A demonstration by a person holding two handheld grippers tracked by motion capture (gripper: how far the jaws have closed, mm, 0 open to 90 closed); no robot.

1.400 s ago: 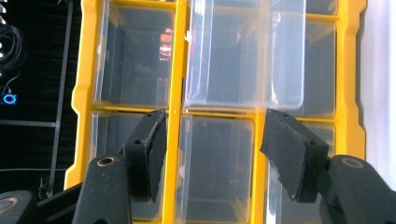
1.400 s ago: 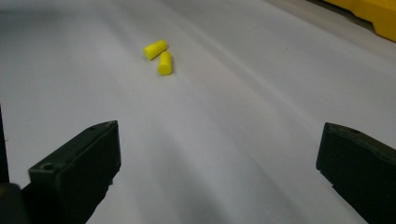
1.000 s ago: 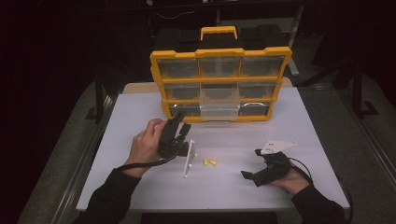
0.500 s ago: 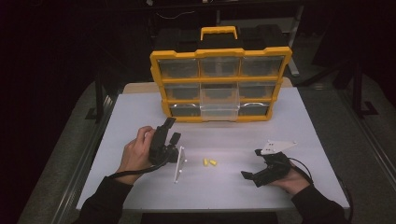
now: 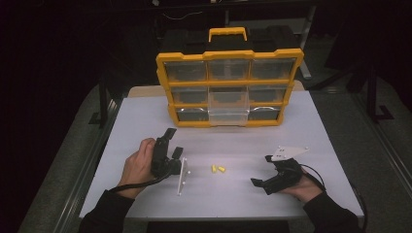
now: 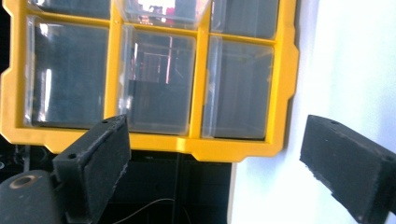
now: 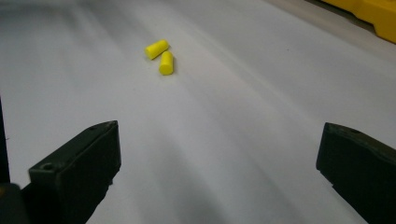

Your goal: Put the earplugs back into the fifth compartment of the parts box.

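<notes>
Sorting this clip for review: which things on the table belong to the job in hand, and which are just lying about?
Job in hand:
- two yellow earplugs, lying on the table
- organizer, middle bottom drawer pulled out
- left gripper, open
- right gripper, open

Lying about:
- the organizer's other drawers, shut

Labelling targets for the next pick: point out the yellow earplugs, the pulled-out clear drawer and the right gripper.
yellow earplugs (image 7: 161,56), right gripper view, where the two plugs meet.
pulled-out clear drawer (image 5: 228,115), high view, its front wall.
right gripper (image 5: 261,178), high view, midway between its fingertips.
</notes>
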